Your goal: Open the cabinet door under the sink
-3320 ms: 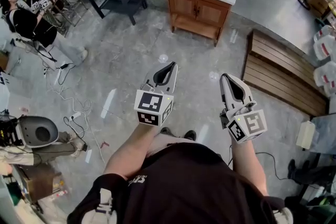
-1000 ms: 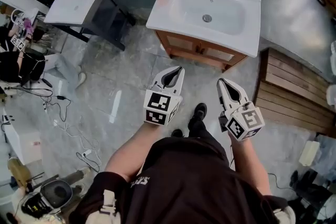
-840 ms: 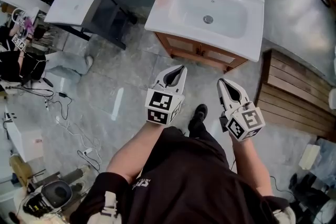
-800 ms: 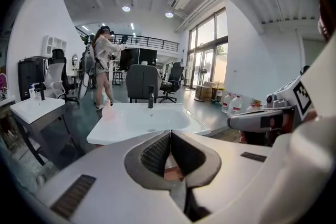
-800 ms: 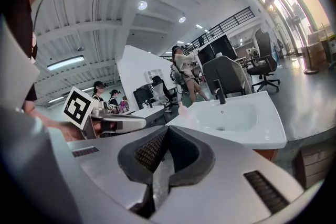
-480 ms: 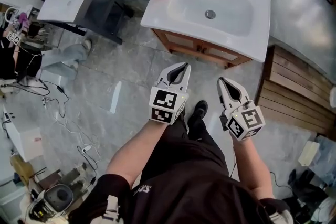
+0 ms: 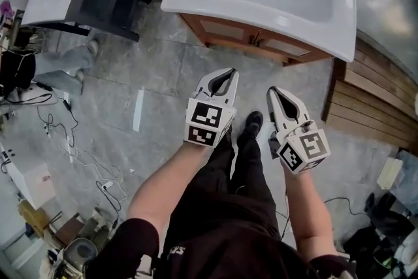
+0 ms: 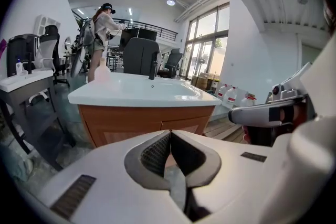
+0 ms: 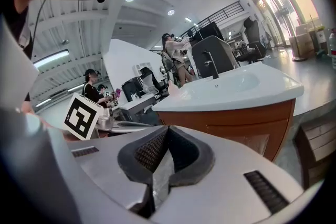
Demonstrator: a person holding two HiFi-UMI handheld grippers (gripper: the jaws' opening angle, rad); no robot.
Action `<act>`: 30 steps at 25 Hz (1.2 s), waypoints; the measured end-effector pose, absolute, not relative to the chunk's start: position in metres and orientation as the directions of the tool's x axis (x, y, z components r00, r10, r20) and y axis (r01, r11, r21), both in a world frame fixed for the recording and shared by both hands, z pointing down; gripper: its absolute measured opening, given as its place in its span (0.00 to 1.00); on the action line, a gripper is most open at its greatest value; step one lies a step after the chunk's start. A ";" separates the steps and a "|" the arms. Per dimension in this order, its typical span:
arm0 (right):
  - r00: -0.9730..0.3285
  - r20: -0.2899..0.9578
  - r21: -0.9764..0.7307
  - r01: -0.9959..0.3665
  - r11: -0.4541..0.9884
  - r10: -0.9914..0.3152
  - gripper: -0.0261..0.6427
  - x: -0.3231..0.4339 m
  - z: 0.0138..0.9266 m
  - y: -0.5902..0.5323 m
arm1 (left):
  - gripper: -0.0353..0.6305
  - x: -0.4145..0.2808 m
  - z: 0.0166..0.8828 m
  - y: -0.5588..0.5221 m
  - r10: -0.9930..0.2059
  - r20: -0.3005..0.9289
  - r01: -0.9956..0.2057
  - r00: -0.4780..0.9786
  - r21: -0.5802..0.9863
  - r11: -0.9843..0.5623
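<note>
Head view, near to far: left gripper and right gripper are held side by side above the floor, each with jaws closed together on nothing, probably because the approach is not finished. Beyond them, well apart, the cabinet door sits shut beneath the white sink. Neither gripper touches it, so opening has not yet begun.

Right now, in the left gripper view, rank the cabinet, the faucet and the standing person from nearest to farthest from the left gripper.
1. The cabinet, straight ahead of the left gripper, under the sink.
2. The faucet, at the sink's far edge.
3. The standing person, beyond the sink, upper left.
</note>
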State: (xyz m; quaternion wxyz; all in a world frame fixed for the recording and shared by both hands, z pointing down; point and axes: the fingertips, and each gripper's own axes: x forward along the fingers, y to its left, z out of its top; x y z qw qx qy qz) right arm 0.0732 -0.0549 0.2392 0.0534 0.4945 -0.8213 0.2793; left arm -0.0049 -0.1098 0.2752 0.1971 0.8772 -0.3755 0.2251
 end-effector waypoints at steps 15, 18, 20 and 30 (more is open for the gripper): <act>-0.435 0.408 -0.394 -0.877 0.276 -0.802 0.06 0.085 0.384 -0.083 | 0.08 0.022 0.424 -0.159 -0.518 0.557 -0.706 0.650 0.189 -0.683; -0.434 0.409 -0.388 -0.879 0.277 -0.803 0.06 0.090 0.410 -0.088 | 0.08 0.034 0.453 -0.171 -0.506 0.559 -0.698 0.657 0.198 -0.688; -0.436 0.418 -0.387 -0.879 0.278 -0.797 0.06 0.091 0.429 -0.088 | 0.08 0.041 0.471 -0.179 -0.495 0.563 -0.691 0.661 0.201 -0.694; -0.447 0.452 -0.435 -0.866 0.247 -0.772 0.06 0.094 0.488 -0.073 | 0.23 0.066 0.538 -0.210 -0.472 0.607 -0.693 0.639 0.188 -0.696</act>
